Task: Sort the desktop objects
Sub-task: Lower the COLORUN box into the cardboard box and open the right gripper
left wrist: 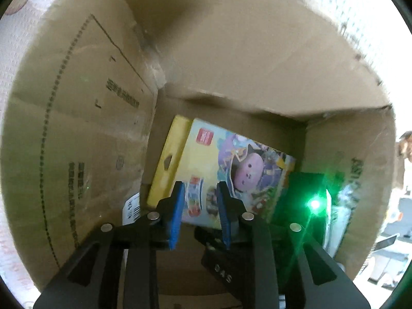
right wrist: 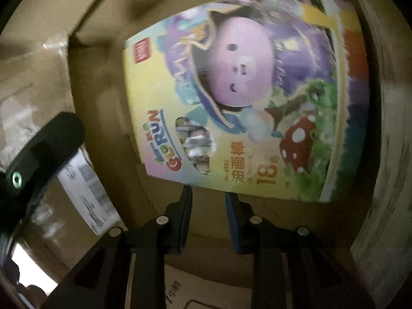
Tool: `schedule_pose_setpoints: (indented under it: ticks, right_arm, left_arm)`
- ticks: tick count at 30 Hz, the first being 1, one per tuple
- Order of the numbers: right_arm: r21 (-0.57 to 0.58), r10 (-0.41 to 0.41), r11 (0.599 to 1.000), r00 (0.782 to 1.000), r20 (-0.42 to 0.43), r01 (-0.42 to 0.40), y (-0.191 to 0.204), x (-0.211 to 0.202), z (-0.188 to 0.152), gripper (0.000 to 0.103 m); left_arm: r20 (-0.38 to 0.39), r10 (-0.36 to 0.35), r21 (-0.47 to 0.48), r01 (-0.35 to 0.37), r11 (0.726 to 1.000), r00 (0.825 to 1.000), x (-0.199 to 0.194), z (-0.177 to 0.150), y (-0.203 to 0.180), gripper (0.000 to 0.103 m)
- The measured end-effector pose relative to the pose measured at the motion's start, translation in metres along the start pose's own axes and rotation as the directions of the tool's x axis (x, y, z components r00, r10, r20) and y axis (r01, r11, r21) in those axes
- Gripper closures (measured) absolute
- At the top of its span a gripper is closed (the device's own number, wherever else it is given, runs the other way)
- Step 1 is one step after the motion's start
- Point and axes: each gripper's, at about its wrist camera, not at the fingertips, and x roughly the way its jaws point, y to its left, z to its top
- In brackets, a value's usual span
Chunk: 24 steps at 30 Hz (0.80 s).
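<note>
Through your left wrist camera you look down into a cardboard box (left wrist: 77,118). Your left gripper (left wrist: 200,193) hangs above its floor with the blue pads (left wrist: 177,206) apart and nothing between them. The crayon pack (left wrist: 221,172), yellow with a purple cartoon figure, lies flat on the box floor near the far wall, its hang-tab end toward the left wall. A white label (left wrist: 132,207) shows at the foot of that left wall. Part of your right gripper's body, with a green light (left wrist: 314,204), sits over the right side of the box.

Through your right wrist camera, your right gripper (right wrist: 208,200) is also spread and empty, its tips just short of the crayon pack's (right wrist: 239,97) near edge. The pack fills the box floor (right wrist: 211,231) ahead.
</note>
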Motion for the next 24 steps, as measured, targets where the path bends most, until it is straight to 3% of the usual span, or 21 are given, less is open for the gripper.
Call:
schedule_pose_setpoints:
  ticks: [4, 12, 15, 18, 20, 22, 23, 24]
  right_arm:
    - [-0.087, -0.068, 0.993, 0.991, 0.115, 0.078, 0.008, -0.009, 0.006, 0.081]
    - [-0.144, -0.179, 0.967, 0.964, 0.194, 0.209, 0.010, -0.006, 0.001, 0.081]
    - [-0.181, -0.194, 0.956, 0.960, 0.204, 0.232, 0.010, -0.005, -0.001, 0.081]
    - [-0.222, -0.222, 0.938, 0.953, 0.208, 0.267, 0.013, -0.011, -0.009, 0.081]
    - [-0.246, -0.225, 0.928, 0.948, 0.227, 0.279, 0.029, -0.020, -0.032, 0.080]
    - [-0.281, -0.238, 0.902, 0.921, 0.309, 0.328, 0.037, -0.043, -0.044, 0.080]
    - [-0.304, -0.250, 0.875, 0.890, 0.382, 0.377, 0.043, -0.061, -0.055, 0.076]
    - [-0.316, -0.255, 0.858, 0.871, 0.420, 0.404, 0.046, -0.072, -0.063, 0.067]
  left_arm:
    - [0.041, 0.024, -0.008, -0.024, 1.000, 0.999, -0.010, -0.002, 0.001, 0.081]
    - [0.034, 0.078, 0.000, -0.078, 0.997, 0.996, -0.011, -0.005, -0.004, 0.093]
    - [0.047, 0.078, 0.001, -0.078, 0.997, 0.996, -0.016, -0.008, -0.006, 0.092]
    - [0.067, 0.073, -0.001, -0.074, 0.997, 0.995, -0.022, -0.010, -0.008, 0.077]
    - [0.092, 0.046, -0.008, -0.045, 0.999, 0.995, -0.030, -0.013, -0.009, 0.073]
    - [0.112, -0.006, -0.031, 0.009, 0.999, 0.994, -0.043, -0.016, -0.009, 0.064]
    - [0.126, -0.029, -0.037, 0.034, 0.999, 0.992, -0.051, -0.021, -0.009, 0.058]
    - [0.148, -0.041, -0.036, 0.046, 0.998, 0.988, -0.061, -0.025, -0.011, 0.054]
